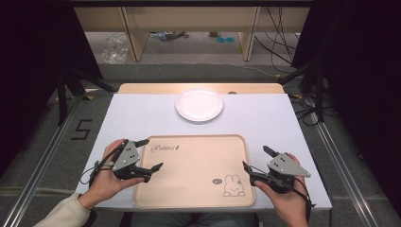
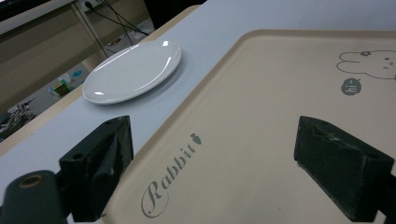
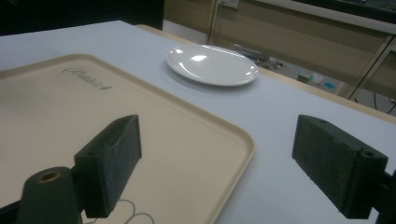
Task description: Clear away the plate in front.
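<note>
Left gripper (image 1: 149, 166) sits at the tray's (image 1: 189, 201) left rim, near the desk's (image 1: 142, 113) near-left corner, jaws spread wide with nothing between them; in the left gripper view (image 2: 210, 172) one jaw hangs over the bare desk just outside the rim, the other over the tray floor beside the "Rabbit" lettering (image 2: 170, 175). Right gripper (image 1: 257, 163) mirrors it at the tray's right rim, jaws also wide and empty; in the right gripper view (image 3: 217, 172) one jaw stands over the tray floor, the other over open desk, the tray's far-right corner between them. Whether the jaw tips touch the tray cannot be told. Tray beige, shallow, raised lip all round, lying square along the desk's near edge and centred between the two hands; rabbit drawing (image 1: 232, 185) at its near-right corner. Tray floor carries nothing. Beyond it, white plate (image 1: 199, 104) rests near the middle of the desk's far edge, well apart from the tray and from both grippers, a band of bare desk between. Strips of open desk run left and right of the tray, narrow at the hands. A wooden board (image 1: 142, 88) shows just past the far edge.
</note>
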Action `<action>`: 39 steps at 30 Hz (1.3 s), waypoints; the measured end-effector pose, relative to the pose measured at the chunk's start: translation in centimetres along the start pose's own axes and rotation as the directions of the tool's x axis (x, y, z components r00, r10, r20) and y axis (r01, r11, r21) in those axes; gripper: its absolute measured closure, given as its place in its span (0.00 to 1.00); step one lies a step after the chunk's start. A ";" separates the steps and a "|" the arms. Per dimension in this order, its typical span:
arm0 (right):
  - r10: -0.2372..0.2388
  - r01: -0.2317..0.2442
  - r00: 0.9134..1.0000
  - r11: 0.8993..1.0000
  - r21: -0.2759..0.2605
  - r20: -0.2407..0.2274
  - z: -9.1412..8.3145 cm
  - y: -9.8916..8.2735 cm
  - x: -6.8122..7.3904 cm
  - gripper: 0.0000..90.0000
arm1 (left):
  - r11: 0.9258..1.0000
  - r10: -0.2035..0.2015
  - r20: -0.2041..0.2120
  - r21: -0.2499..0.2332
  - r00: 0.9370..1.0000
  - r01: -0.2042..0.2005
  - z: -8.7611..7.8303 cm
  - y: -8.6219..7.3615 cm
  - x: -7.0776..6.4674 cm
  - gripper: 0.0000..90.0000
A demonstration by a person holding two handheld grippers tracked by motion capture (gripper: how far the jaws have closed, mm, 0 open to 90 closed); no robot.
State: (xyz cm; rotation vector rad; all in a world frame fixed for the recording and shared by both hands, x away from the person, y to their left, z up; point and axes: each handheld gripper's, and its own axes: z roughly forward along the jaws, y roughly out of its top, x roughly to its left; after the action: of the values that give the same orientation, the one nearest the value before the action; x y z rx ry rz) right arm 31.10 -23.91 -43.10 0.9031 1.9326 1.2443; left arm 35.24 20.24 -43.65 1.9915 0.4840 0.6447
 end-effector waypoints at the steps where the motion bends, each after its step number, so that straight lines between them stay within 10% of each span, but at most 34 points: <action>1: -0.001 0.001 1.000 1.000 -0.001 0.001 0.0 0.0 0.0 0.19 | 1.000 -0.012 0.002 0.001 1.000 0.012 0.1 0.0 -0.1 0.13; 39: 0.000 -0.001 1.000 0.999 0.034 0.008 0.1 -0.1 0.3 0.19 | 0.988 0.139 -0.054 0.077 0.989 -0.135 6.3 4.4 3.7 0.16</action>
State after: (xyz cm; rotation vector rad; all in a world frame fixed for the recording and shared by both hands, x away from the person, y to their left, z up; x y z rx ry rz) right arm 31.04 -23.62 -43.27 0.9246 1.9527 1.2093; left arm 42.28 16.09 -41.44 2.0931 0.4137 0.7835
